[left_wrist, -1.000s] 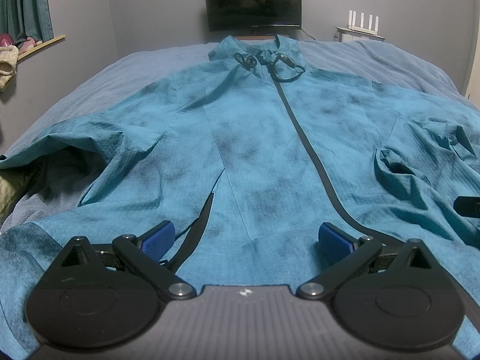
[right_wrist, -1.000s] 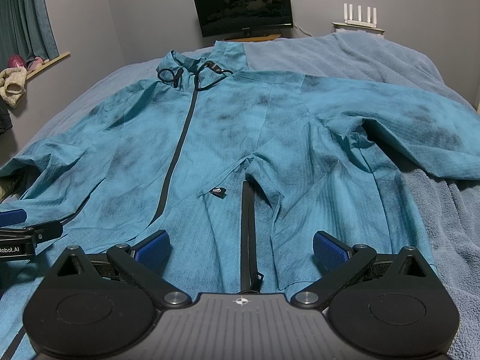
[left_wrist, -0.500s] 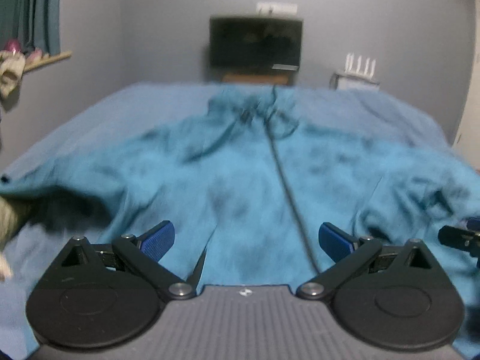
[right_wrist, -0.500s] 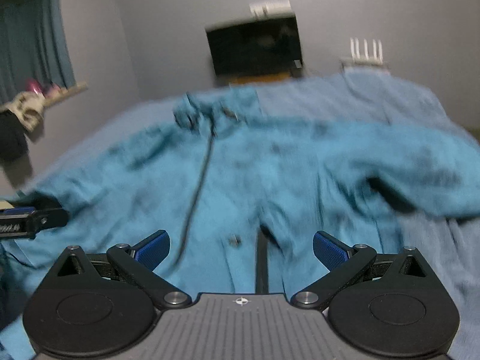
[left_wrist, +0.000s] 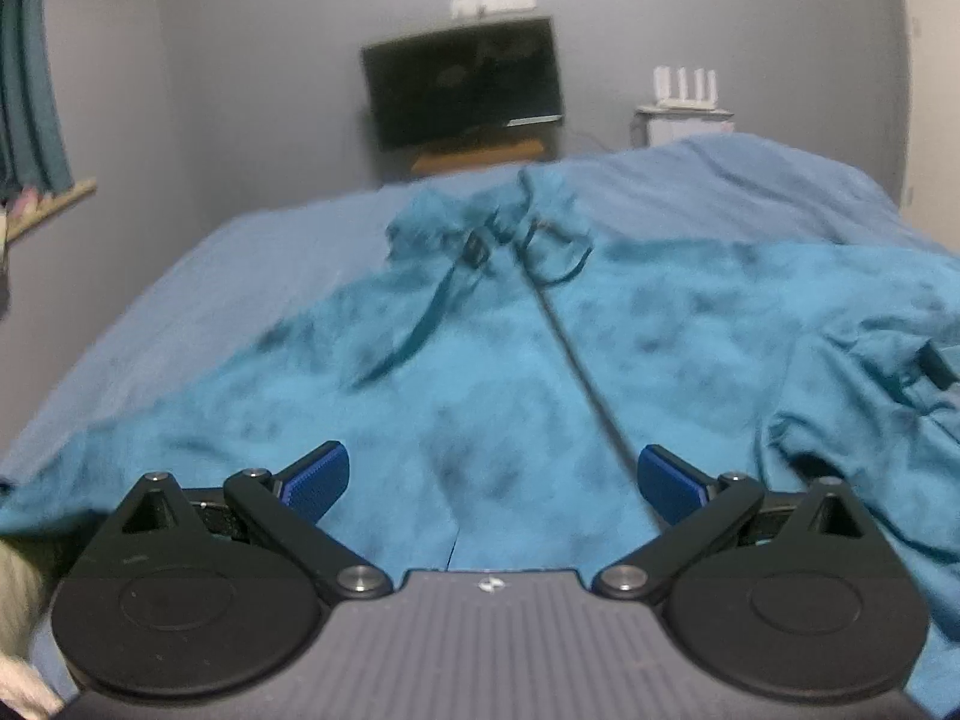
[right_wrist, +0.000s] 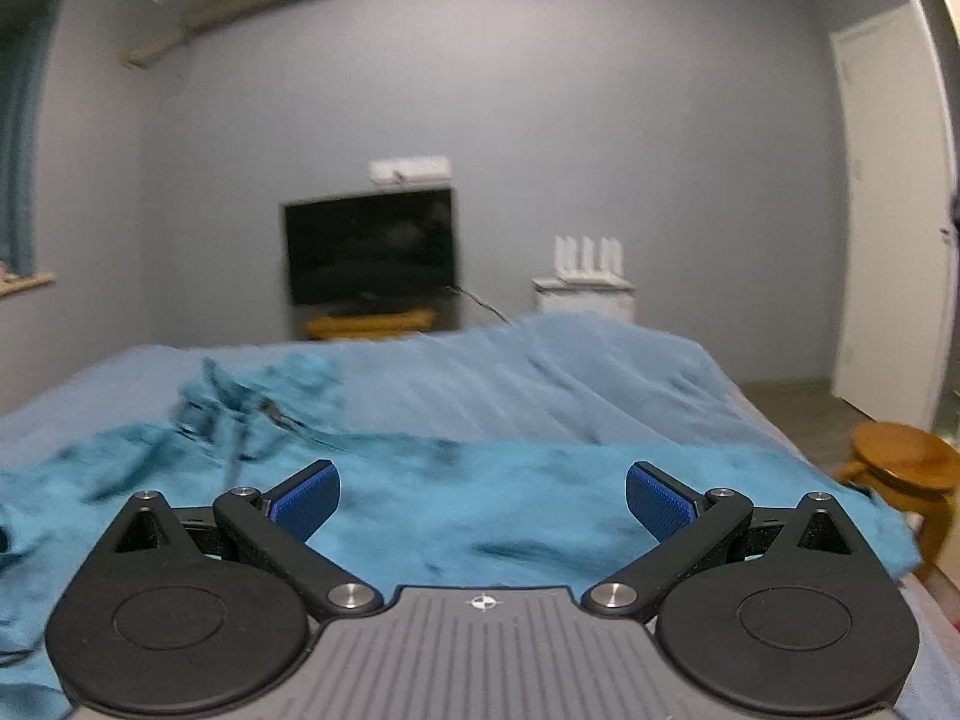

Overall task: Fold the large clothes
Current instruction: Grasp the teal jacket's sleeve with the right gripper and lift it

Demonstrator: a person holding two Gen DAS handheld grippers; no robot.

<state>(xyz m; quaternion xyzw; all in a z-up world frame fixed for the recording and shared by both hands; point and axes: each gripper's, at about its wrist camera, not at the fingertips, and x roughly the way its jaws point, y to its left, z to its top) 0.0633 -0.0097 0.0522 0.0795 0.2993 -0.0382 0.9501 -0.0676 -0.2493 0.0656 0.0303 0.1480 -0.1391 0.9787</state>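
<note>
Grey walls, a dark television (right_wrist: 369, 246) and a white router (right_wrist: 587, 255) back the blue bed (left_wrist: 180, 294) I am working over. On it lies the teal jacket (left_wrist: 480, 384), spread front-up with its zip (left_wrist: 576, 360) running toward the collar. My left gripper (left_wrist: 489, 474) hangs above the hem, fingers spread wide, holding nothing. My right gripper (right_wrist: 480, 495) is likewise wide apart and empty, over the jacket's right side, near a wooden stool (right_wrist: 906, 468).
</note>
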